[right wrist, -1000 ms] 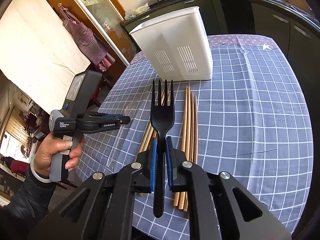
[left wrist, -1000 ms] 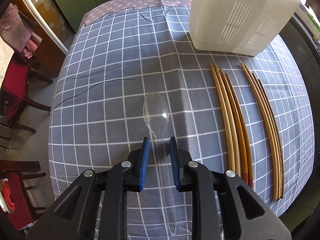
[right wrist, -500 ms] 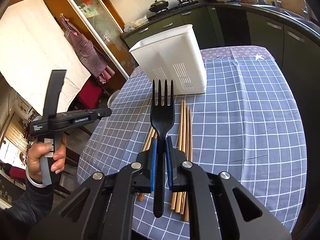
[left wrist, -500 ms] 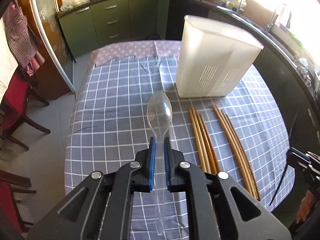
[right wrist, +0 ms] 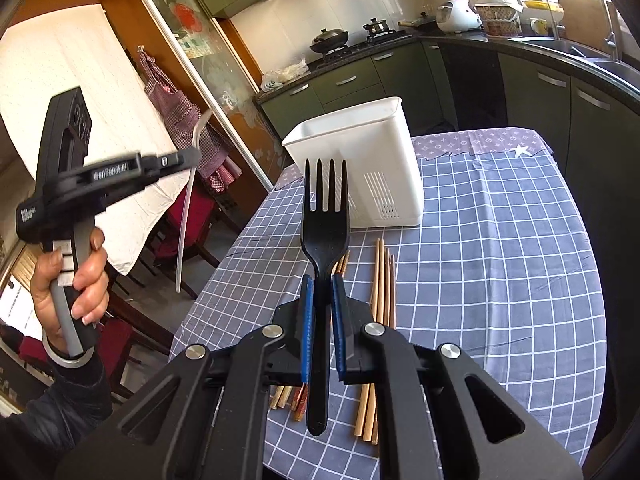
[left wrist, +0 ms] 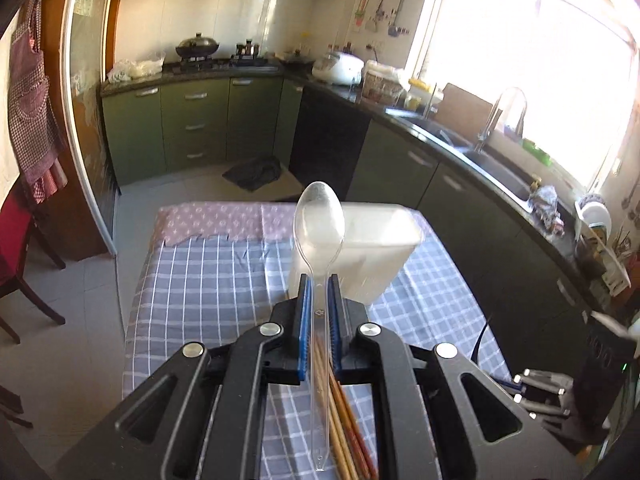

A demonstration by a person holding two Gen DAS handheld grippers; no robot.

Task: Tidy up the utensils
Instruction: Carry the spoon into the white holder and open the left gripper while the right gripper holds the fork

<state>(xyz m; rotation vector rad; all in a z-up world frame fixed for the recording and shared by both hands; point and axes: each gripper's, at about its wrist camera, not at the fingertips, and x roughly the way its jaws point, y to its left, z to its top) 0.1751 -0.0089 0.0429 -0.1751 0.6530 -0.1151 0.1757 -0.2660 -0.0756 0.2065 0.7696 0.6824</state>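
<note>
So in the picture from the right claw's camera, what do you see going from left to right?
The person's hand holding the left claw → clear spoon hanging from it → black fork in the right claw → wooden chopsticks on the checked tablecloth.

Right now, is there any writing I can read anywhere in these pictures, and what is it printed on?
"GenRobot.AI": white letters on the side of the left tool, slightly blurred.
A second white label low on that tool's body, by the handle: too blurred to read.
Papers on the glass door and the kitchen wall: too small to read.
</note>
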